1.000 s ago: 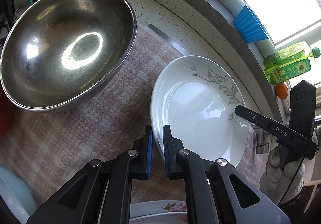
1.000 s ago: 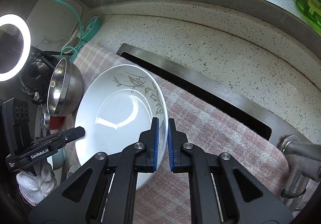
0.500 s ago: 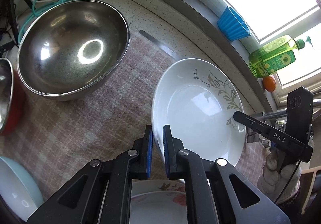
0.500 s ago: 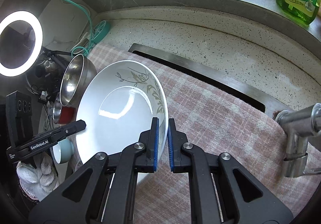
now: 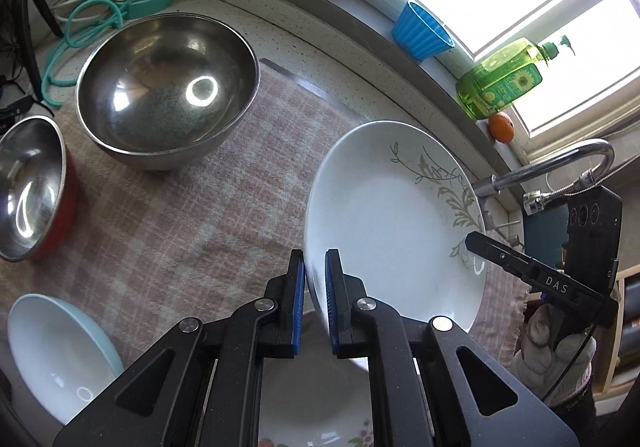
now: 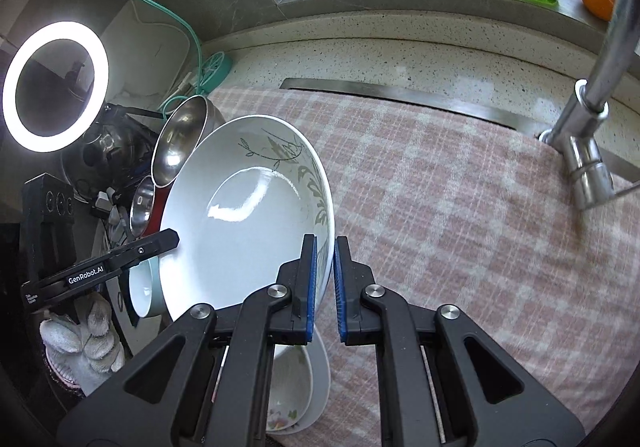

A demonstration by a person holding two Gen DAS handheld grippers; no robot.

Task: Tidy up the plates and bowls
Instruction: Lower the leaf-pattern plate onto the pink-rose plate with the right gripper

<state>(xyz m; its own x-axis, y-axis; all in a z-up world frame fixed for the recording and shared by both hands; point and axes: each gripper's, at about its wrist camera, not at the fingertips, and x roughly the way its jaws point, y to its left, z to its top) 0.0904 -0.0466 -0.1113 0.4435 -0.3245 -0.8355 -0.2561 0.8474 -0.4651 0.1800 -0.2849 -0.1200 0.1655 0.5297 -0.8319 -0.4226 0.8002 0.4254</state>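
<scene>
Your plate [image 5: 392, 223] hangs tilted above the checked cloth [image 5: 168, 215], face up toward the window, spanning both grips. Left hand-held gripper [image 5: 315, 303] pinches its near-left rim; right hand-held gripper [image 6: 325, 287] pinches the opposite rim. A flowered plate [image 5: 312, 407] lies just below.

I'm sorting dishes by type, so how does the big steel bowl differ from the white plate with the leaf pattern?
The large steel bowl is bare, mirror-like metal; the leaf-patterned plate is glossy white with a grey-green sprig along one rim. The bowl is deep, the plate shallow. The bowl sits on the checked cloth; the plate is tilted, its rim clamped by the left gripper and right gripper. Both are round and empty.
</scene>
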